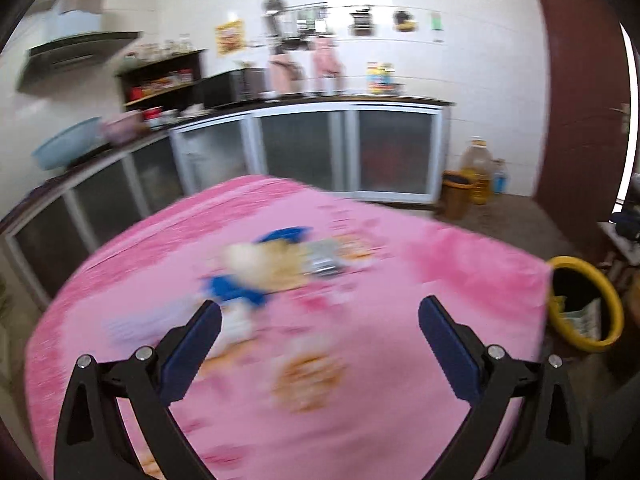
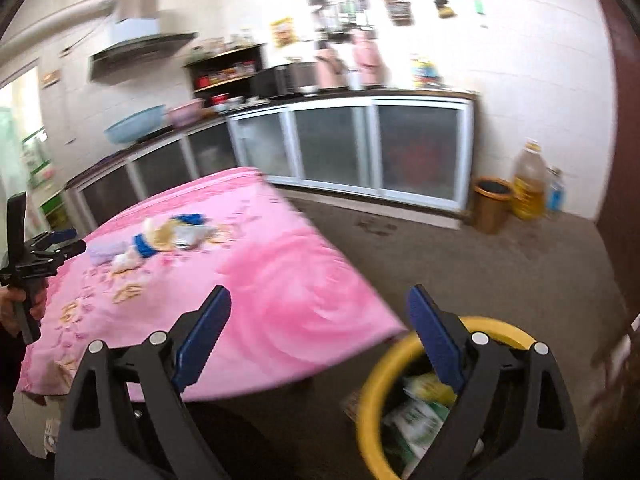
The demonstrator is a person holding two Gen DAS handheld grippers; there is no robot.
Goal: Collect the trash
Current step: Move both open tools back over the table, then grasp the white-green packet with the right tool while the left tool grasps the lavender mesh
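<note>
I'm looking into a kitchen with white tiled walls [image 1: 480,80]. A dark counter [image 1: 360,100] runs along the back wall and turns the corner to the left, over cabinets with frosted sliding doors [image 1: 304,148]. A range hood [image 1: 76,54] hangs at the left, and a dark shelf unit [image 1: 164,80] stands on the counter's corner. The floor [image 2: 480,272] is grey-brown. A dark red door [image 1: 580,100] stands at the right, and daylight comes through a window [image 2: 20,128] at far left.

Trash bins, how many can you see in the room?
2. A yellow-rimmed bin stands on the floor beside the table's corner, with wrappers inside. A smaller brown bin stands by the far wall, next to the oil bottle. Others may be hidden.
</note>
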